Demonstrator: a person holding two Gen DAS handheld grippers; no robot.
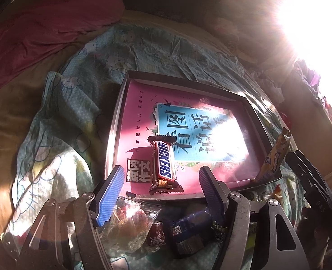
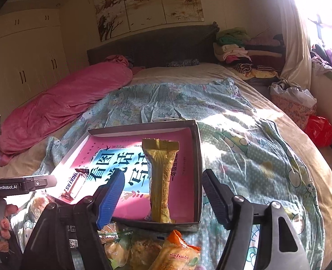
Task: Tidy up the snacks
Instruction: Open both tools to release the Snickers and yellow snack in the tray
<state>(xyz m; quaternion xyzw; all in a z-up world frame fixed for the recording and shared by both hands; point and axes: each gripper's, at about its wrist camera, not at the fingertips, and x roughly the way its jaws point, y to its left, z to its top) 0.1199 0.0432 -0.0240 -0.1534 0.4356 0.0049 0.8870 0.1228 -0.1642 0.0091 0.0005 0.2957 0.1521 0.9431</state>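
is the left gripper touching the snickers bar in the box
Apart. The left wrist view shows the left gripper open, its blue pads clear on either side of the Snickers bar lying in the box.

Setting: bedroom in a lived-in home.
A wide bed (image 2: 211, 76) fills the room, its dark headboard (image 2: 152, 45) under a three-panel painting (image 2: 147, 2) on the wall. On the bed: a cartoon-print quilt (image 2: 233, 135), with a pink blanket (image 2: 60, 105) at its left edge. Cream wardrobe doors (image 2: 24, 51) line the wall left of the bed. Folded clothes (image 2: 238, 47) are piled at the headboard's right end. A sunlit curtained window (image 2: 312, 22) lies right of the bed.
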